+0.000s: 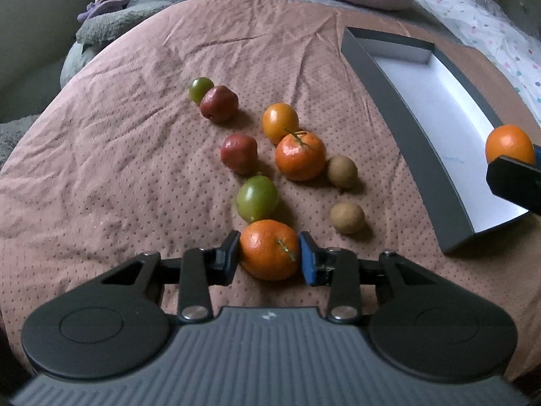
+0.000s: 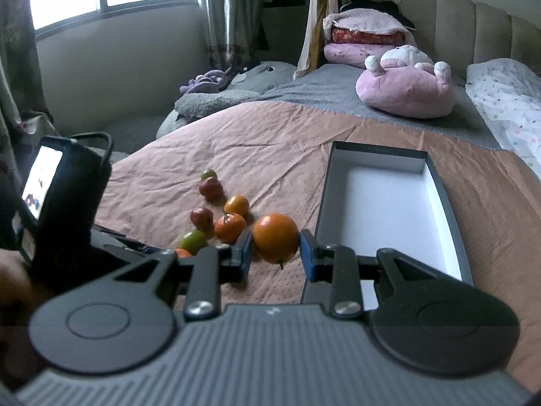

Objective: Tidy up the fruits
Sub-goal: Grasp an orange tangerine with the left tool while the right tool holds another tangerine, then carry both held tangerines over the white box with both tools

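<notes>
Several fruits lie on the pink bedspread (image 1: 118, 155). My left gripper (image 1: 269, 253) is shut on a stemmed mandarin (image 1: 267, 248) that rests on the cover. Beyond it lie a green plum (image 1: 257, 198), two red fruits (image 1: 238, 154), another mandarin (image 1: 299, 157), a smooth orange (image 1: 280, 121) and two brown kiwis (image 1: 347, 217). My right gripper (image 2: 275, 253) is shut on a smooth orange (image 2: 275, 237) and holds it above the cover, left of the grey box (image 2: 446, 209). In the left wrist view that orange (image 1: 510, 143) hangs over the box (image 1: 416, 149), whose white inside is empty.
A pink plush toy (image 2: 405, 91) and pillows lie at the bed's far end. A grey plush (image 2: 236, 91) lies at the far left edge. The left gripper's body with its screen (image 2: 61, 203) stands left of the right gripper.
</notes>
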Demonstrator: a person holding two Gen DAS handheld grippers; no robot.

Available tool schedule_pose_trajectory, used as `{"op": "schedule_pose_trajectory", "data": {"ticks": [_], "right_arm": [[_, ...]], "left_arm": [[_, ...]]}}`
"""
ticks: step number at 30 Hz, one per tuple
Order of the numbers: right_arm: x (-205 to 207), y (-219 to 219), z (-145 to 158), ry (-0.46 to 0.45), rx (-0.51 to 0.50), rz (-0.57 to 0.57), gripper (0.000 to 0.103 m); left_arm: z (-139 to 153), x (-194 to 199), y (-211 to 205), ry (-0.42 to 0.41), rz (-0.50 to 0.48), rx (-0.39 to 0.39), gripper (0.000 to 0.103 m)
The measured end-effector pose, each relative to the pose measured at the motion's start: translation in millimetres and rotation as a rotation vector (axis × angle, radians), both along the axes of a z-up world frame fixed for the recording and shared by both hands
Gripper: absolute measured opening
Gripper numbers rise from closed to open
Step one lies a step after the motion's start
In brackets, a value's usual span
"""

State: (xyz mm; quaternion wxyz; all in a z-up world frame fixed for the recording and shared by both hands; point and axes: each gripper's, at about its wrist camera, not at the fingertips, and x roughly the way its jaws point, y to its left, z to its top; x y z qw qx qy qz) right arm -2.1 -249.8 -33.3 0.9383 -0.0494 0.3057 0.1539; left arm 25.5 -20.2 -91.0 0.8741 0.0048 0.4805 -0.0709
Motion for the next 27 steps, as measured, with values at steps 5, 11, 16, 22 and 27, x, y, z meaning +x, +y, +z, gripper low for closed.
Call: {"op": "schedule_pose_trajectory", "data": {"ticks": [5,11,16,22,27], "right_arm": [[-4.1,-1.5,1.9,-0.008,0.0,0.0,0.033],[-5.4,-5.9,3.6,-0.031,0.023,-0.007,0.033],[-4.8,-6.4,3.5,-0.039,0.02,-0.007,0.033],[0.0,-8.2,3.0,-0.01,0.015,-0.01,0.033],[2.7,-15.4,3.6,0.009,0.023,-0.023,0.033]], "left_arm": [[12.4,-8.9,6.7,-0.017,0.018,-0.027,0.042],[37.1,-21.3,12.3,-0.126,0.036,-0.041,0.042],[54.3,-18.6,12.2,-0.145,0.029,-0.061,0.042],[74.1,-7.4,4.9,-0.165,0.003,-0.06,0.042],[89.4,6.8,-18.5,-0.196,-0.049,-0.048,0.042]]}}
